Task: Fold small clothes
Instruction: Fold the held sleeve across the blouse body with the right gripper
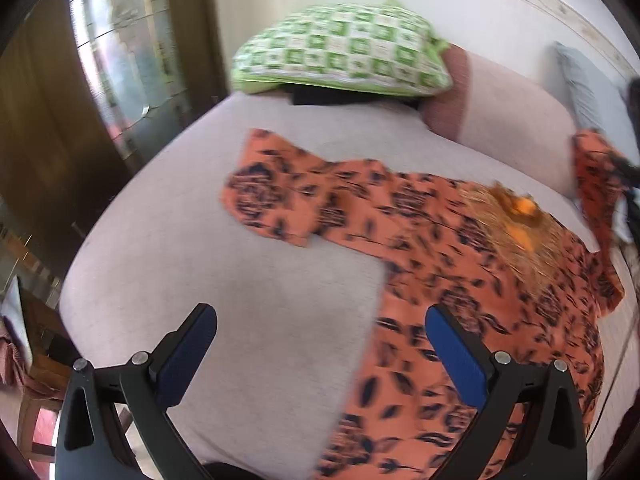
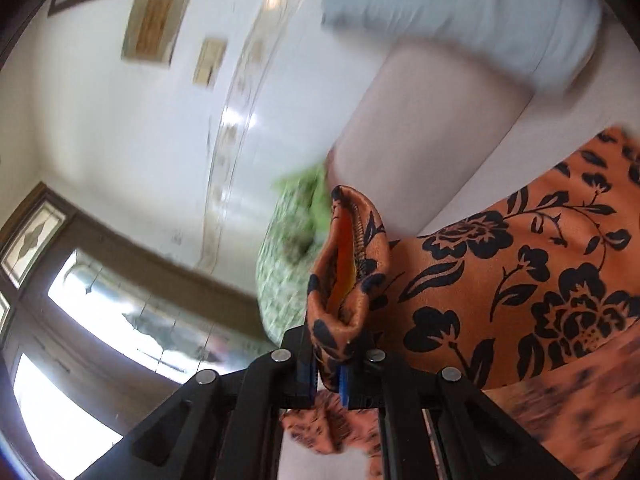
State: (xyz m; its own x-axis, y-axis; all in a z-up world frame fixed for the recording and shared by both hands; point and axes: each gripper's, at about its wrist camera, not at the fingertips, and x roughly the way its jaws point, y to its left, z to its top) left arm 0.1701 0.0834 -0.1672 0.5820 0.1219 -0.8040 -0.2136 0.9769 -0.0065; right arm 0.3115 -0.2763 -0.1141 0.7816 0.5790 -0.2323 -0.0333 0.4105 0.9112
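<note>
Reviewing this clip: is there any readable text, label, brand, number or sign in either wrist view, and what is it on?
None can be read in either view.
Framed pictures on the wall: too blurred to tell whether they carry any writing.
Orange floral garment: black flower and leaf print only, no visible tag or lettering.
Green checked pillow: pattern only.
Left gripper and right gripper: no visible markings.
</note>
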